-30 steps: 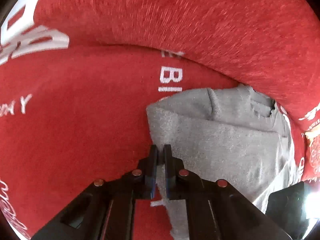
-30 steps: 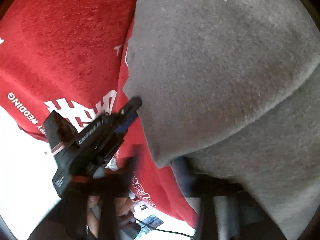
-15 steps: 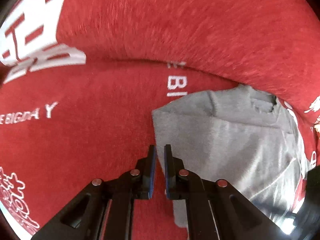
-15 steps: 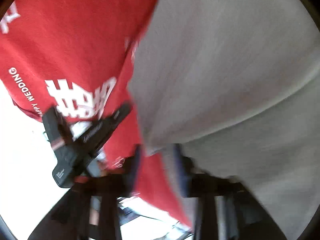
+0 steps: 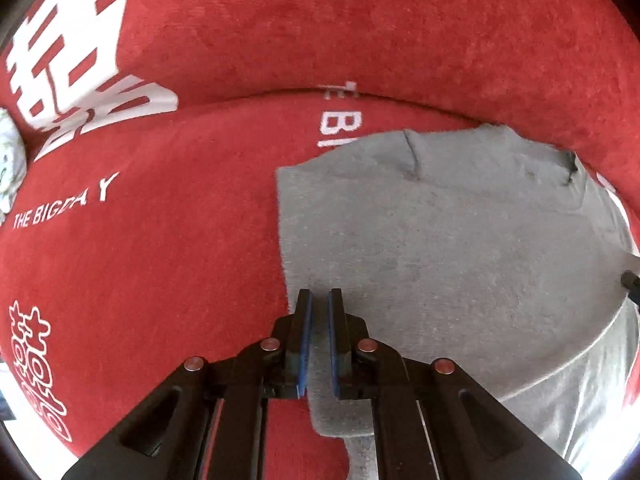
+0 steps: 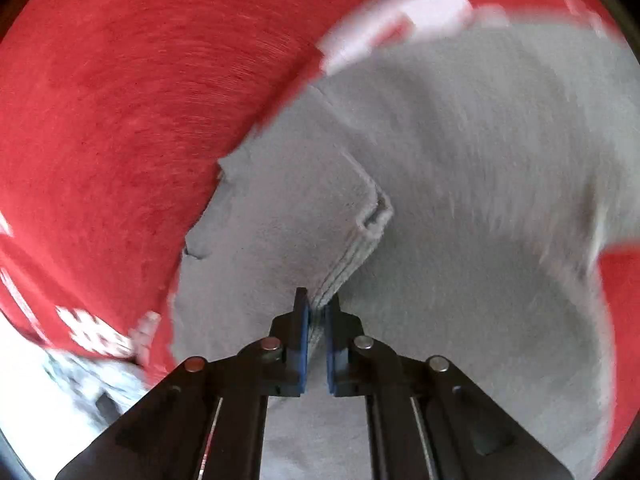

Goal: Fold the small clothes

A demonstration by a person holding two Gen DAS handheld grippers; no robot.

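Note:
A small grey garment [image 5: 460, 256] lies folded on a red cloth [image 5: 160, 260] with white lettering. My left gripper [image 5: 318, 300] hovers over the garment's left edge, jaws nearly closed with a narrow gap; fabric shows between the fingers, grip unclear. In the right wrist view the same grey garment [image 6: 460, 200] fills the frame. My right gripper [image 6: 318, 300] is shut on a folded, layered edge of the garment [image 6: 344, 256], which rises between the blue pads.
The red cloth [image 6: 120, 120] covers the surface on all sides. A pale patterned object [image 5: 8, 168] sits at the far left edge. A white surface [image 6: 24, 380] shows beyond the cloth's edge at lower left.
The left gripper moved right onto the garment's edge, and the grey fabric now lies flatter. The right wrist view swung round from a lifted flap to a pinched folded edge.

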